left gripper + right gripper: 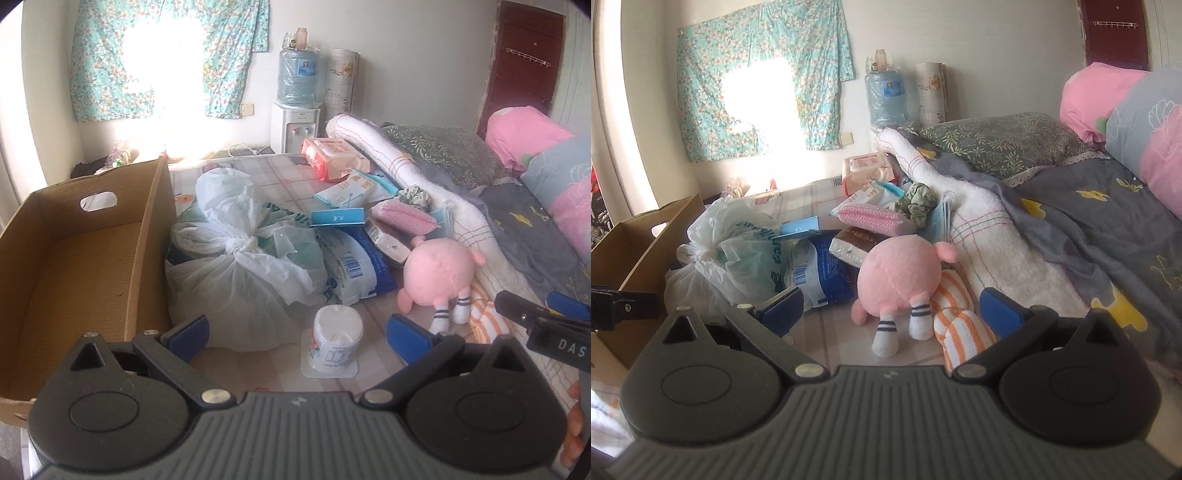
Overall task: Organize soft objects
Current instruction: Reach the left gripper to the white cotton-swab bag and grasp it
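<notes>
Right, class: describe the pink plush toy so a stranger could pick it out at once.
Start at the white towel draped along the bed's edge. At its foot, beside an orange-striped cloth, lies the pink plush toy. It alone is round and pink, with white legs in dark-striped socks.

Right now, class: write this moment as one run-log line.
left gripper: open, over tissue roll | right gripper: open, facing pink plush | box: empty | nothing held
</notes>
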A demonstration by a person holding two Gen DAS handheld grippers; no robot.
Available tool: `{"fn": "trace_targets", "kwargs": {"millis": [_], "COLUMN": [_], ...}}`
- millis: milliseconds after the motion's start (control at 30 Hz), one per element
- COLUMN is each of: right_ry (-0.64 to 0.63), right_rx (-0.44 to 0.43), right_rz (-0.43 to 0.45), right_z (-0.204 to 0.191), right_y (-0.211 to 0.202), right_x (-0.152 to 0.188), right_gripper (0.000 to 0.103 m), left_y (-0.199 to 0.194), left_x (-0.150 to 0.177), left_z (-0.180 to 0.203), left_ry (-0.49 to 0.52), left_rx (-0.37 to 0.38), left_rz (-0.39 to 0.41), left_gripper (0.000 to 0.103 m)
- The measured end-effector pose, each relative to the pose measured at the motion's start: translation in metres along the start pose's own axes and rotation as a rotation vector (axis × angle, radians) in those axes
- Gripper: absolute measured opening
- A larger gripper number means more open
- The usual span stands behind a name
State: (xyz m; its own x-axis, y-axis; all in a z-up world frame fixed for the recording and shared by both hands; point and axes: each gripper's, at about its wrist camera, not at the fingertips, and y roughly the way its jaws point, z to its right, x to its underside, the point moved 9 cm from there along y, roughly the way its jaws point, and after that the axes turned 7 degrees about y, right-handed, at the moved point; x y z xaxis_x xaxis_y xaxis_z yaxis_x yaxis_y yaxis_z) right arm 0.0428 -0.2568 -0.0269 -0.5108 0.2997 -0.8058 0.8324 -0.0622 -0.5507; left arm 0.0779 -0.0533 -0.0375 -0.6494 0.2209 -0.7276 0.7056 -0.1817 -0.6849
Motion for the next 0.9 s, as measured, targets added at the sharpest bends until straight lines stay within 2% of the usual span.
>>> {"fn": "trace_targets", "kwargs": {"millis": [100, 267, 500, 700, 800, 900], "right_ry": [0.057, 0.106, 0.151, 0.21, 0.251, 0.28], "right_rx": [-0.02, -0.083, -0.244, -0.391, -0.41, -0.377], "right_rz": [-0.001, -0.02, -0.039, -0.157, -0.227, -0.275], "right_z": [0.01, 0.013, -0.005, -0.033, -0.042, -0.044], "right_y": [0.005, 0.02, 0.049, 0.097, 0.129, 0.167], "right_x": [-0.002, -0.017, -0.079, -0.135, -0.16, -0.177], "right_gripper": [0.102, 0.102, 0.102, 0.102, 0.101, 0.1], "left_y": [0.007, 0.013, 0.02, 0.053, 0.082, 0.12], "left_x": [-0.009, -0.035, -0.098, -0.153, -0.175, -0.193], "left_z": [0.01, 0.016, -0.001, -0.016, -0.016, -0.009], "left_ry": [0.018, 0.078, 0.149, 0.228, 0.282, 0.353], "left_rx": [0.039, 0.028, 0.034, 0.086, 0.092, 0.099], "left_rz": [0.024, 0.061, 0.062, -0.022, -0.047, -0.049], "left_gripper": [0.103, 0.102, 0.102, 0.102, 0.102, 0.102]}}
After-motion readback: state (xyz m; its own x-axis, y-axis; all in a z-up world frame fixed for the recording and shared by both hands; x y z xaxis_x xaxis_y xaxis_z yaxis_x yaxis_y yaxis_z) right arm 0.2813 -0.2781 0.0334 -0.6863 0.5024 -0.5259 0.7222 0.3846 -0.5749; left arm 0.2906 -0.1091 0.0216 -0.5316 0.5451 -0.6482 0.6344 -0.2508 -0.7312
